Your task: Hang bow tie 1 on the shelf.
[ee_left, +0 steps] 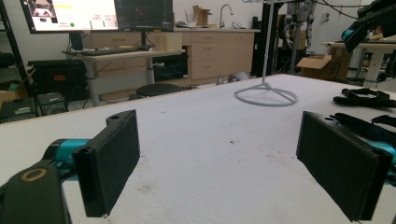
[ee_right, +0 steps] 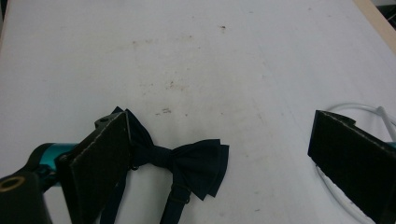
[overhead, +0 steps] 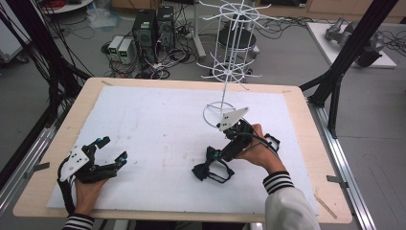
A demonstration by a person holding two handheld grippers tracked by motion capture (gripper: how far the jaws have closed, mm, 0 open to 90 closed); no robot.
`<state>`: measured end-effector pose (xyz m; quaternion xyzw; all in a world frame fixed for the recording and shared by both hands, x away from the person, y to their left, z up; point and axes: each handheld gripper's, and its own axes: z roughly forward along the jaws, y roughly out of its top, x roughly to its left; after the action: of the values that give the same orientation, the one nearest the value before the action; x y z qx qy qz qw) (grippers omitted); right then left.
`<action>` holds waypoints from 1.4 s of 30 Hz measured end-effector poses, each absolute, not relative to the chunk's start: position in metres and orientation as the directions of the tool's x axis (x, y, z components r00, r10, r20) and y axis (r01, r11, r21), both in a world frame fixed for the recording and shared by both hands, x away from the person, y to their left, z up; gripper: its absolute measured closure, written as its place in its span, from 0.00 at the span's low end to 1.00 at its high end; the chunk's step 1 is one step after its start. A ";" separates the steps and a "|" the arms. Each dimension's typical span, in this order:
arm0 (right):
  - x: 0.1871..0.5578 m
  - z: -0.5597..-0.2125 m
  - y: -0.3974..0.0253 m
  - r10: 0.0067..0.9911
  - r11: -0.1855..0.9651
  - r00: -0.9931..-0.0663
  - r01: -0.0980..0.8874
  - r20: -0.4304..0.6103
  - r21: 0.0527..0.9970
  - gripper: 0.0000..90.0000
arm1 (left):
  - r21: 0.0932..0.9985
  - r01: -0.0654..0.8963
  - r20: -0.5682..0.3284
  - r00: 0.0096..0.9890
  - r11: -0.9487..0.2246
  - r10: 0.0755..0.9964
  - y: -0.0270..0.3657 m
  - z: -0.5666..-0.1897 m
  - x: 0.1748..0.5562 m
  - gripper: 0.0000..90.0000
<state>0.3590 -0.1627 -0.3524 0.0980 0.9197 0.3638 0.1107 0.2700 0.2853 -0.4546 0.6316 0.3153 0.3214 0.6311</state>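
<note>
Bow tie [ee_right: 187, 161] lies flat on the bench [overhead: 158, 124], strap trailing toward me, near the white wire rack [overhead: 225, 72]. I have the right gripper [overhead: 218, 158] poised over it, jaws apart and straddling the knot, likely for a pinch. Left gripper [overhead: 111, 149] rests well aside, jaws apart, empty.

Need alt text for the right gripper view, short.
A dark bow tie with its strap lies flat on a white table sheet, between the open right gripper's two black jaws, the left jaw overlapping one wing. A white wire stand base curves in at right.
</note>
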 end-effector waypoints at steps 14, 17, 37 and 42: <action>0.367 -0.366 -0.144 0.161 0.796 -0.980 0.058 -0.118 0.603 0.06 | 1.000 -0.006 0.008 0.596 -0.005 0.803 0.286 -0.455 0.270 0.15; 0.370 -0.370 -0.140 0.138 0.818 -0.983 0.045 -0.119 0.574 0.06 | 1.000 -0.007 0.007 0.596 -0.003 0.803 0.285 -0.455 0.270 0.15; 0.379 -0.395 -0.127 0.082 0.887 -0.992 0.029 -0.096 0.462 0.06 | 1.000 -0.007 0.005 0.595 -0.002 0.803 0.285 -0.455 0.270 0.15; 0.382 -0.400 -0.124 0.064 0.895 -0.995 0.022 -0.079 0.445 0.06 | 1.000 -0.006 0.006 0.595 -0.002 0.804 0.286 -0.455 0.270 0.15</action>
<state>0.3822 -0.1240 -0.4004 0.0223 0.9724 0.2278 0.0459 0.2701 0.2855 -0.4546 0.6313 0.3157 0.3205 0.6318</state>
